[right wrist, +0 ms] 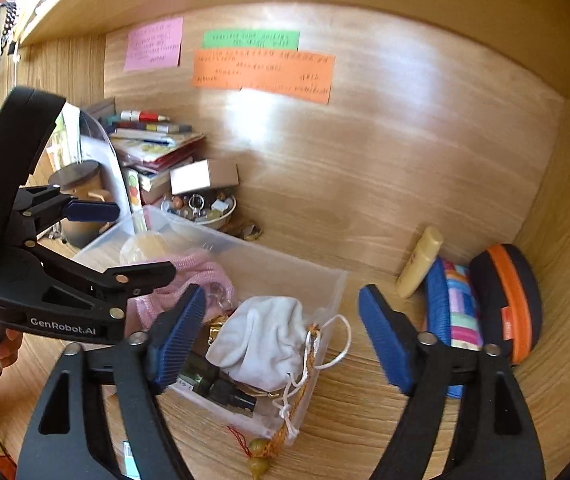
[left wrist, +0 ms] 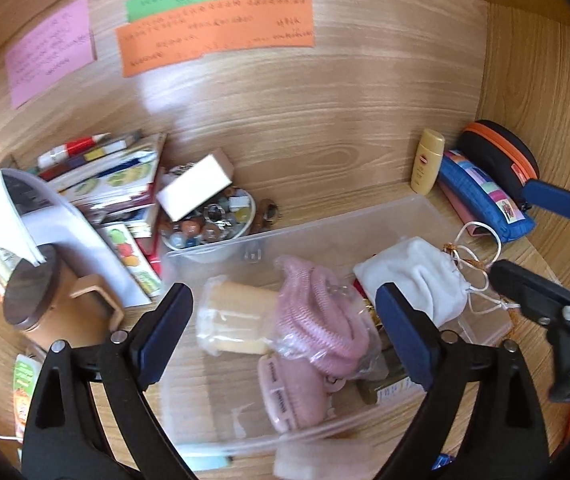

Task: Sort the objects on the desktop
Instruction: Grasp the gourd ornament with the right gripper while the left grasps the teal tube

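A clear plastic bin (left wrist: 365, 220) (right wrist: 325, 280) stands on the wooden desk. In it lie a pink knit item in a plastic bag (left wrist: 321, 320) (right wrist: 201, 268), a cream jar (left wrist: 237, 320), a white drawstring pouch (left wrist: 417, 276) (right wrist: 265, 340) and a dark bottle (right wrist: 221, 390). My left gripper (left wrist: 285, 328) is open and empty above the bin; it also shows in the right wrist view (right wrist: 133, 240). My right gripper (right wrist: 281, 336) is open and empty over the pouch at the bin's right end; it also shows in the left wrist view (left wrist: 525, 236).
A bowl of marbles (left wrist: 209, 224) with a white box (left wrist: 197, 188) on it and a stack of books (left wrist: 117, 176) stand back left. A lidded mug (left wrist: 53, 304) is at left. A yellow bottle (right wrist: 421, 264), blue pouch (right wrist: 453, 308) and black-orange case (right wrist: 513, 300) lean at right.
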`<state>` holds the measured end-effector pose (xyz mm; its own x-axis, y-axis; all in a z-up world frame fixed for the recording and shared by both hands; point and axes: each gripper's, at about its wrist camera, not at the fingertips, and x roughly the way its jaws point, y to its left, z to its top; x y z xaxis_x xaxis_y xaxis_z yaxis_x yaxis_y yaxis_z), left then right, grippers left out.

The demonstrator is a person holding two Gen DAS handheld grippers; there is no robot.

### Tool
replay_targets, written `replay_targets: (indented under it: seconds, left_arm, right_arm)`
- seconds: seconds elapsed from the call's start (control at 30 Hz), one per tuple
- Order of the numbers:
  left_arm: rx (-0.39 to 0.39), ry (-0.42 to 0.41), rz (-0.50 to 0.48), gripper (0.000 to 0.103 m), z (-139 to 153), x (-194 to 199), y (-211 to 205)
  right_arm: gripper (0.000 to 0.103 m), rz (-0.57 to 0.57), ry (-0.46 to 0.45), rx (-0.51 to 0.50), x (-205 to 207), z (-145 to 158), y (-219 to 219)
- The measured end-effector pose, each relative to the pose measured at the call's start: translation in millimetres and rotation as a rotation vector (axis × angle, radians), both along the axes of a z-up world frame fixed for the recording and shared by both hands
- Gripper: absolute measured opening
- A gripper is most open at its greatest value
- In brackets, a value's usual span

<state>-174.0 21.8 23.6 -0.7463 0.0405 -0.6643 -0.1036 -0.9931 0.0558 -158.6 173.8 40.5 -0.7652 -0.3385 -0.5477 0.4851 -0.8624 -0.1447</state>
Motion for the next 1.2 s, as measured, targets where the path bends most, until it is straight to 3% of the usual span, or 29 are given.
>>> replay_targets:
  seconds: [0.37, 0.57, 0.83, 1.2]
  left_arm:
    - [-0.002, 0.037, 0.056, 0.099, 8.5, 41.7, -33.8]
    - [-0.009, 0.026, 0.111, 0.099, -0.8, 64.0, -63.0]
    - [0.029, -0.067, 0.179, 0.099, -36.5, 74.3, -96.2]
    - [0.035, -0.201, 0.224, 0.099, -84.7, 72.3, -102.0]
  right_arm:
    - [0.084, -0.060, 0.067, -0.001, 36.5, 12.7, 10.4]
    - [0.084, -0.115, 0.014, -0.014, 46.8, -1.6, 24.0]
    - [0.084, -0.156, -0.079, 0.012, 54.8, -34.1, 27.9]
    - [0.084, -0.186, -0.223, 0.046, 53.8, -76.9, 34.8]
